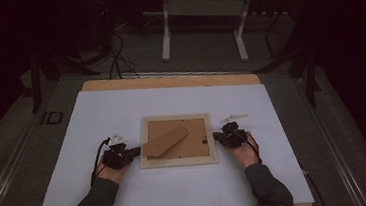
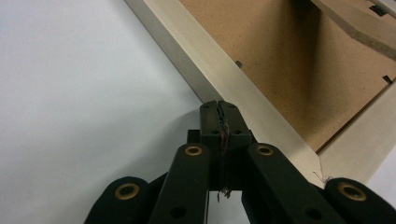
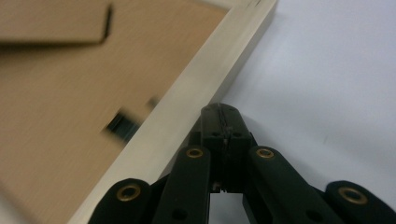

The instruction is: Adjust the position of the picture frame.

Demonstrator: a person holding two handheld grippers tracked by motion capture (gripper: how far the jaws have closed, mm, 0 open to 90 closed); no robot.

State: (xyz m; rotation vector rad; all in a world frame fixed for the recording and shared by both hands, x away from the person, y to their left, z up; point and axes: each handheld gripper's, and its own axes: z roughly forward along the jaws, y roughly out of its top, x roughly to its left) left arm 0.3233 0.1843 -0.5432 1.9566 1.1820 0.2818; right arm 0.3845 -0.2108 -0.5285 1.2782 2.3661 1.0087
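A pale wooden picture frame (image 1: 178, 162) lies face down on the white sheet, its brown backing board (image 1: 194, 137) up and the fold-out stand (image 1: 165, 141) lying slantwise across it. My left gripper (image 1: 136, 151) is shut, its tip against the frame's left side (image 2: 243, 88), with nothing between the jaws (image 2: 219, 112). My right gripper (image 1: 216, 136) is shut too, its tip at the frame's right side (image 3: 201, 88). The closed jaws (image 3: 220, 114) of the right gripper hold nothing. A dark turn clip (image 3: 119, 123) shows blurred on the backing.
The white sheet (image 1: 121, 108) covers a wooden table (image 1: 169, 80) whose edges show at the back and front. Cables (image 1: 95, 158) trail from both grippers. Beyond the table stand a white desk frame (image 1: 202, 26) and floor cables (image 1: 117, 58).
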